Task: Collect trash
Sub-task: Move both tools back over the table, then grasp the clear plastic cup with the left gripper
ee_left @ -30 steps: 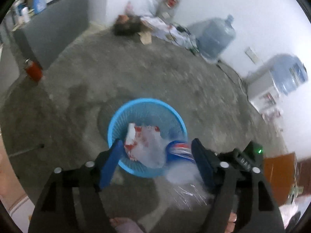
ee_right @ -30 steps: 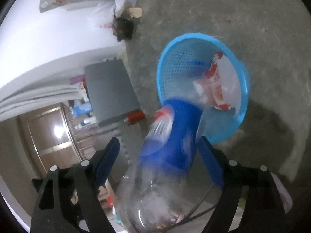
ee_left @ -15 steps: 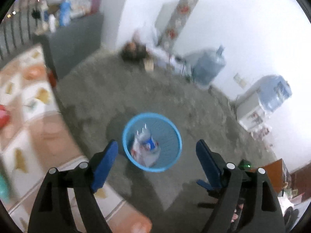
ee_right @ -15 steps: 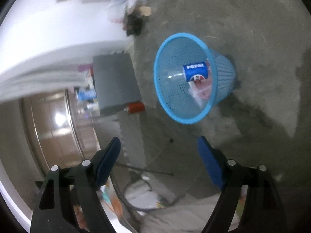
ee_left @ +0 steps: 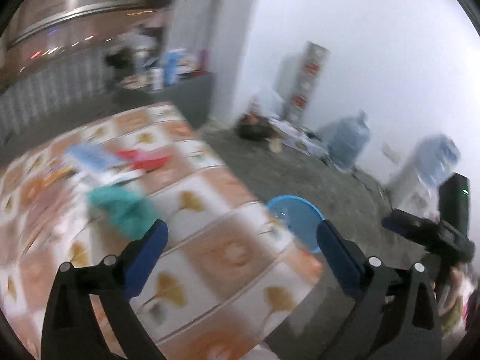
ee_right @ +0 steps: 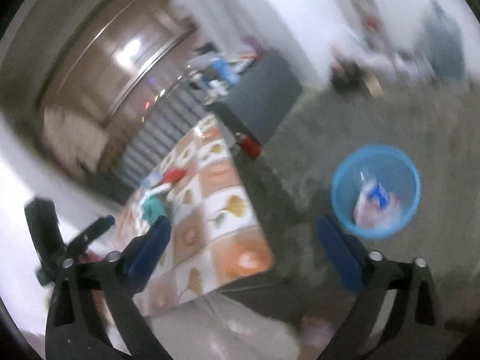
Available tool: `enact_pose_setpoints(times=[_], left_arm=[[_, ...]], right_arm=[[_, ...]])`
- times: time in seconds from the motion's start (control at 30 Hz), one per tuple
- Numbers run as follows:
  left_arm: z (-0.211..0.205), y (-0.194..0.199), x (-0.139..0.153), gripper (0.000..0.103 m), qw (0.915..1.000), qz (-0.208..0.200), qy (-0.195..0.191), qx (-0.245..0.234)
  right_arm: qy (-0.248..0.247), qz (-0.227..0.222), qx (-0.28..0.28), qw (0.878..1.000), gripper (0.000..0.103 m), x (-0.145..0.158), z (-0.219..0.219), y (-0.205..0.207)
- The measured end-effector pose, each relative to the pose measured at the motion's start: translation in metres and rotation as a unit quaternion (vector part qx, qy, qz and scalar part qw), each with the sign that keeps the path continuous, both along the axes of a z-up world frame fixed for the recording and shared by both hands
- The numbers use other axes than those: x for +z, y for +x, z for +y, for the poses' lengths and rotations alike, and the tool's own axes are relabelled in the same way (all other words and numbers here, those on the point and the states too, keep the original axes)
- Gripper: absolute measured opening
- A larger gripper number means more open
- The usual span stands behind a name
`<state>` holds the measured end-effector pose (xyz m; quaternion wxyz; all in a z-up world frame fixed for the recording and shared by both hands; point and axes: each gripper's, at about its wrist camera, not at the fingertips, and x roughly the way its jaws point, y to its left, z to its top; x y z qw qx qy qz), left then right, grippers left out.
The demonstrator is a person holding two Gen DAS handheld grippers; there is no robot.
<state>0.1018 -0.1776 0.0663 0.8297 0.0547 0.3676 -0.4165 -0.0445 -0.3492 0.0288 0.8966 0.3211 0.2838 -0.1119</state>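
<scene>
On the left of the scene, a counter (ee_left: 210,240) covered with a tiled cloth of orange squares and yellow leaf prints is carrying the litter that remains: a crumpled teal piece (ee_left: 123,210), a red wrapper (ee_left: 144,159) and a blue-and-white packet (ee_left: 90,156), all blurred, so what exactly they are cannot be told. The left tongs (ee_left: 238,258) are hanging over the near part of this counter; their jaws are opening wide and nothing is lying between the blue pads. To the right, beyond the counter's edge, the blue mesh basket (ee_left: 297,210) is standing on the grey floor (ee_left: 300,168); in the right wrist view the same basket (ee_right: 339,180) is showing a heap of wrappers and a blue-labelled bottle (ee_right: 378,193) inside it. The right tongs (ee_right: 243,249) are pointing across the counter's corner with the basket beside their right finger; their jaws are likewise opening, with nothing held. Farther right, water jugs (ee_left: 349,144) are standing against the white wall. Judged from this layout, one deposit is complete and the step in hand is the turn toward the counter for more litter. The next move is likely calling for lowering one pair of tongs around the teal piece, the nearest item, closing on it and carrying it clear of the counter's edge to the basket.
</scene>
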Motion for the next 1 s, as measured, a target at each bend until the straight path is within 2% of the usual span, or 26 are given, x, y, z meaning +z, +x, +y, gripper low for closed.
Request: enact_pose_setpoints(times=[0.1, 0.17, 0.2, 0.3, 0.43, 0.57, 0.67, 0.7, 0.83, 0.93, 1.0], left_arm=[[0.065, 0.016, 0.0, 0.097, 0.9974, 0.025, -0.033, 0.059], [0.097, 0.023, -0.001, 0.097, 0.9954, 0.026, -0.035, 0.086], [0.118, 0.026, -0.003, 0.097, 0.9937, 0.016, -0.036, 0.105], [0.17, 0.032, -0.007, 0.097, 0.9866, -0.011, -0.037, 0.159], [0.226, 0.043, -0.017, 0.097, 0.9791, -0.037, -0.052, 0.193], [0.272, 0.068, -0.031, 0.097, 0.9692, -0.026, -0.047, 0.24], [0.293, 0.088, -0.043, 0.097, 0.968, -0.015, -0.041, 0.247], [0.3, 0.093, -0.046, 0.095, 0.9669, -0.016, -0.035, 0.252], [0.315, 0.127, -0.055, 0.088, 0.9634, -0.01, -0.032, 0.266], [0.317, 0.157, -0.058, 0.088, 0.9651, 0.002, -0.031, 0.26], [0.313, 0.171, -0.062, 0.088, 0.9655, 0.007, -0.016, 0.26]], right_arm=[[-0.126, 0.064, -0.003, 0.99, 0.095, 0.016, 0.05, 0.036], [-0.181, 0.102, -0.005, 0.978, 0.095, 0.013, 0.076, 0.056], [-0.199, 0.113, -0.002, 0.973, 0.095, 0.01, 0.086, 0.064], [-0.236, 0.108, 0.063, 0.964, 0.095, -0.001, 0.131, 0.09], [-0.196, 0.083, 0.156, 0.965, 0.095, -0.006, 0.176, 0.12], [-0.196, 0.076, 0.2, 0.957, 0.095, -0.014, 0.213, 0.156], [-0.14, 0.081, 0.248, 0.955, 0.094, -0.014, 0.232, 0.184], [-0.116, 0.084, 0.266, 0.953, 0.091, -0.016, 0.237, 0.196], [-0.081, 0.085, 0.285, 0.951, 0.086, -0.02, 0.256, 0.225], [-0.062, 0.088, 0.286, 0.952, 0.083, -0.022, 0.258, 0.237], [-0.051, 0.094, 0.286, 0.952, 0.08, -0.026, 0.258, 0.242]])
